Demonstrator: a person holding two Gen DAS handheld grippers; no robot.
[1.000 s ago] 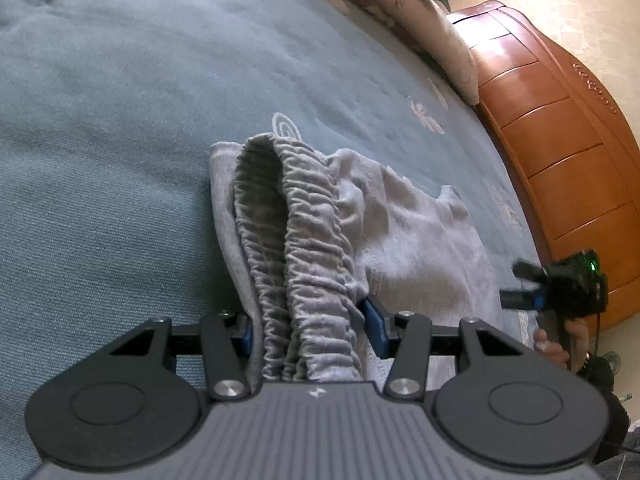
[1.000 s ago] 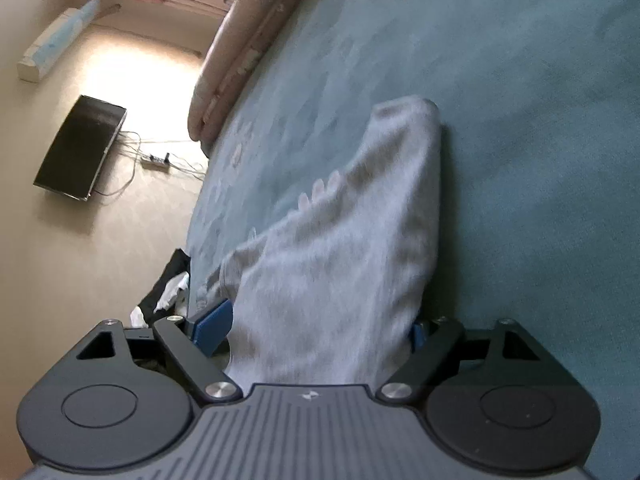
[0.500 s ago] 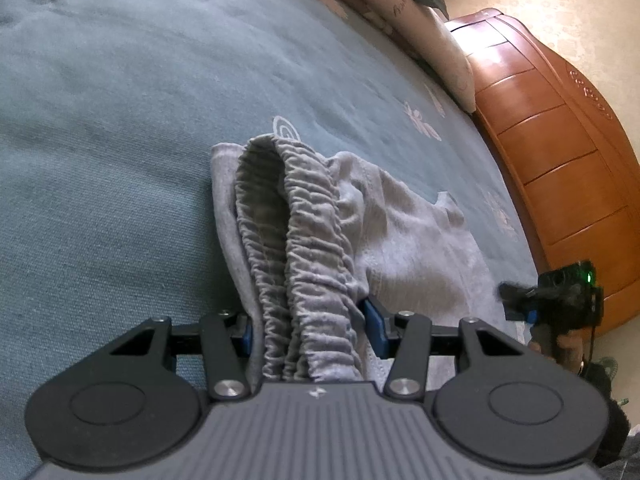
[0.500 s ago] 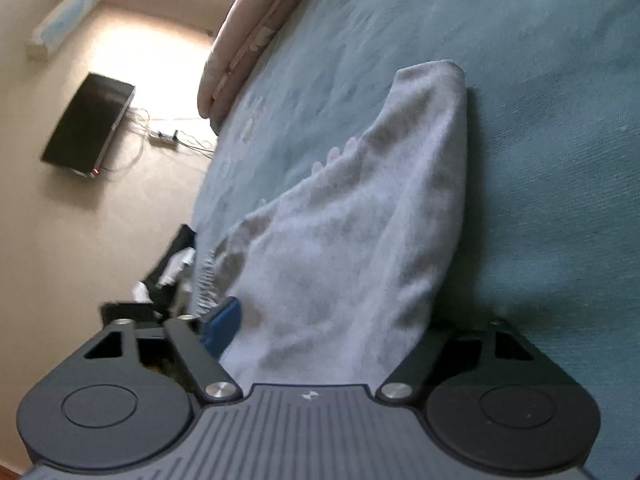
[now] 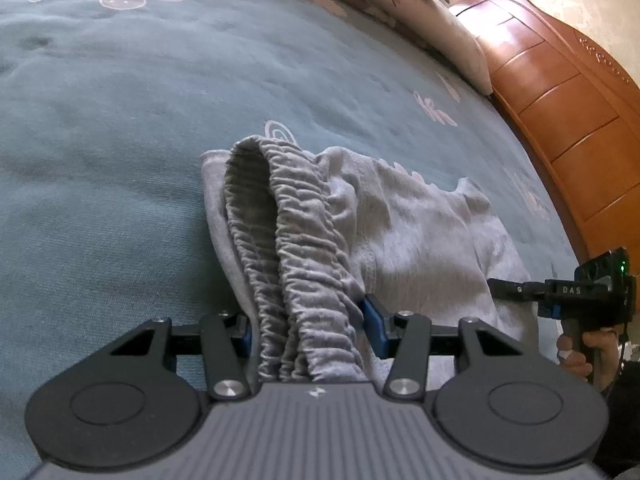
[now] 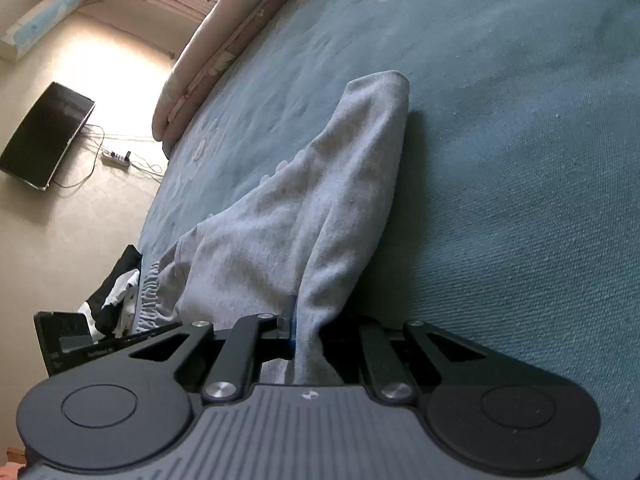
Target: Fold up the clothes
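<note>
While spread mid-frame on teal bedspread (image 5: 120, 160), soft grey knit shorts (image 5: 420, 232) pinched twice: left gripper (image 5: 308, 320) bunching elastic waistband (image 5: 304, 248), right gripper (image 6: 308, 340) clamping hem; light, floppy, unbreakable.

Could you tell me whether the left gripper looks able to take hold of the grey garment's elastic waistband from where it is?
Probably yes: the waistband already sits bunched between the left gripper fingers, nothing blocking.

R gripper (image 6: 308, 336) clamped on grey garment (image 6: 312, 200) atop teal bedspread (image 6: 500, 120).
</note>
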